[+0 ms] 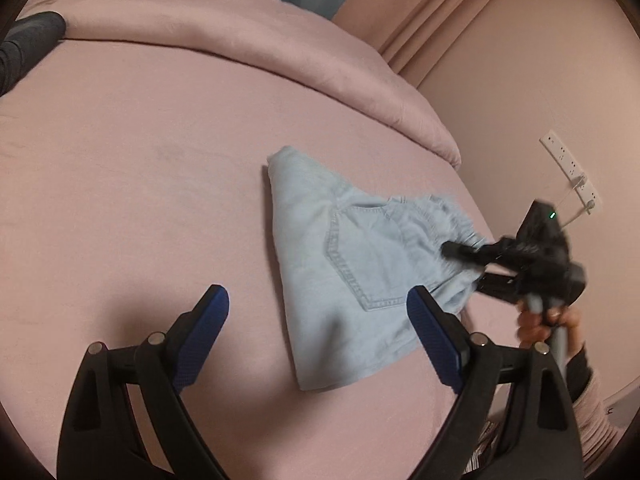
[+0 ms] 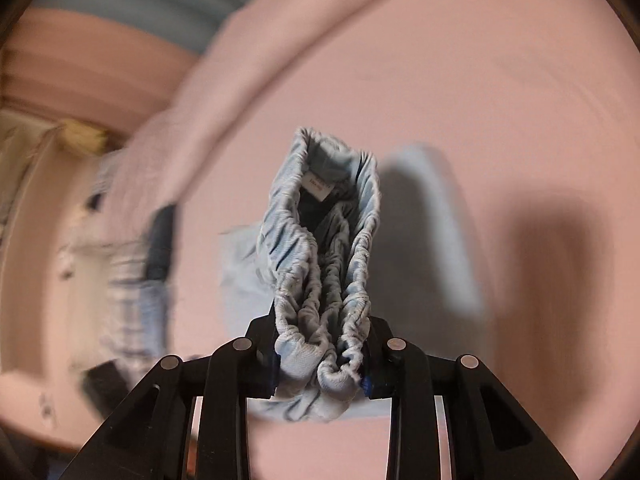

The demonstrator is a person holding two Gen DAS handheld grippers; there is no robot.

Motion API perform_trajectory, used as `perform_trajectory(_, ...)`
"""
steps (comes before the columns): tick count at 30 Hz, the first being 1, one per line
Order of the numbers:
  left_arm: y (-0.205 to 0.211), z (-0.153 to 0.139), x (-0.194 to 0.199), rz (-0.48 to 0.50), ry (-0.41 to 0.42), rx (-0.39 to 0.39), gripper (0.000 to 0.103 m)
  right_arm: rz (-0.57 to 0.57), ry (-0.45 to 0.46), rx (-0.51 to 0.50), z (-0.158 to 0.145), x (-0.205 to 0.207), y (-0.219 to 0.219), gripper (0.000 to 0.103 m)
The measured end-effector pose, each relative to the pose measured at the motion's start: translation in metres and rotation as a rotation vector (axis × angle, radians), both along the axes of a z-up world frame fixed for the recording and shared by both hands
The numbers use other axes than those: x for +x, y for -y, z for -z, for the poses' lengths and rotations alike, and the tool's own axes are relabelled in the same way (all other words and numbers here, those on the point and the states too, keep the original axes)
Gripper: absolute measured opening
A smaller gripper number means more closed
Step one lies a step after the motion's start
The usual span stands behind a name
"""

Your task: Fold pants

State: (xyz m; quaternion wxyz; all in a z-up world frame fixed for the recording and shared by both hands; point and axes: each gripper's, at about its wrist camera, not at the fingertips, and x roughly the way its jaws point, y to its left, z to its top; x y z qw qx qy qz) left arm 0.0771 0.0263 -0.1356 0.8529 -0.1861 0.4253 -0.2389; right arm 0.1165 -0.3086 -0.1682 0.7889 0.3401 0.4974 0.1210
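Note:
Light blue denim pants [image 1: 344, 264], folded into a short bundle with a back pocket facing up, lie on the pink bed sheet [image 1: 140, 184]. My right gripper [image 1: 460, 254] is shut on the elastic waistband [image 2: 324, 272] at the bundle's right end and lifts it a little off the bed. In the right wrist view the bunched waistband fills the closed jaws of that gripper [image 2: 320, 372]. My left gripper [image 1: 316, 308] is open and empty, hovering just left of and in front of the pants, its right finger [image 1: 432, 332] over the bundle's near edge.
A pink duvet [image 1: 248, 36] lies rolled along the far side of the bed. A dark garment [image 1: 28, 44] sits at the far left. The bed's right edge runs beside a pink wall with a socket strip [image 1: 570, 168]. The right wrist view is motion-blurred.

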Motion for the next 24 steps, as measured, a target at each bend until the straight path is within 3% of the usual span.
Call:
perform_trajectory(3, 0.013, -0.002, 0.012, 0.024, -0.005, 0.025, 0.091, 0.078, -0.006, 0.085, 0.022, -0.007, 0.017, 0.030)
perform_trajectory(9, 0.041, 0.003, 0.046, 0.075, -0.023, 0.061, 0.091, 0.060, -0.032, 0.059, 0.035, 0.002, 0.009, 0.031)
perform_trajectory(12, 0.038, 0.016, 0.040, 0.065, -0.048, 0.085, 0.091, 0.065, -0.046, 0.079, 0.032, -0.005, 0.025, 0.040)
perform_trajectory(14, 0.033, 0.017, 0.038, 0.058, -0.033, 0.115, 0.091, 0.075, -0.020, -0.051, 0.007, -0.016, 0.030, 0.056)
perform_trajectory(15, 0.033, 0.017, 0.041, 0.055, -0.023, 0.123, 0.091, 0.080, -0.003, -0.122, -0.004, -0.022, 0.033, 0.058)
perform_trajectory(17, 0.036, 0.010, 0.051, 0.039, 0.011, 0.119, 0.091, 0.077, 0.080, -0.306, -0.034, -0.032, 0.028, 0.058)
perform_trajectory(19, 0.040, -0.002, 0.063, 0.025, 0.059, 0.072, 0.091, 0.024, 0.193, -0.383, -0.055, -0.041, 0.017, 0.057)
perform_trajectory(22, 0.059, -0.015, 0.085, 0.060, 0.104, 0.051, 0.090, -0.113, 0.297, -0.394, -0.068, -0.043, -0.018, 0.044)
perform_trajectory(24, 0.075, -0.014, 0.108, 0.065, 0.094, 0.072, 0.087, -0.179, 0.302, -0.440, -0.064, -0.039, -0.036, 0.041)
